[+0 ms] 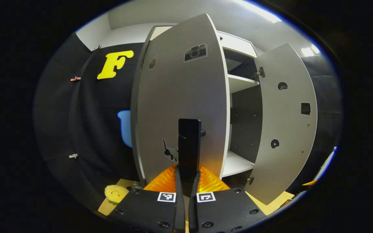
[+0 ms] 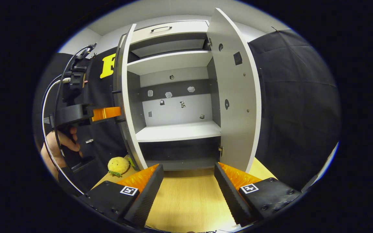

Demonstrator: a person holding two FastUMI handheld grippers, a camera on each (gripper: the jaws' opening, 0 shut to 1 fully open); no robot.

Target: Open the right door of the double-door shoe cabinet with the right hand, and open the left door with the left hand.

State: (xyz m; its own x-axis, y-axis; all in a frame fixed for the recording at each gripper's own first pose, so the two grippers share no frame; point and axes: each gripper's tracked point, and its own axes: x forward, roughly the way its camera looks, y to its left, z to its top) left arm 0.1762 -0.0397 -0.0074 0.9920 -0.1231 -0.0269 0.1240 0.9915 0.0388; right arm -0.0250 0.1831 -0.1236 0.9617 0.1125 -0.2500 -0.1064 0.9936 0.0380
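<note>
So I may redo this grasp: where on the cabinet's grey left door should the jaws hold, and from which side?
The black upright bar handle on the grey left door's front face, approached straight at that face. The bar is narrow and stands off the panel, so jaws can close across its sides, as the left gripper does now.

Shoe cabinet (image 2: 173, 97) stood at far end of table (image 2: 186, 200); left door (image 2: 125, 97) swung out at left, right door (image 2: 235, 94) at right, shelf (image 2: 178, 131) between. Plush toy (image 2: 118, 165) lay on table, near left door's foot.
</note>
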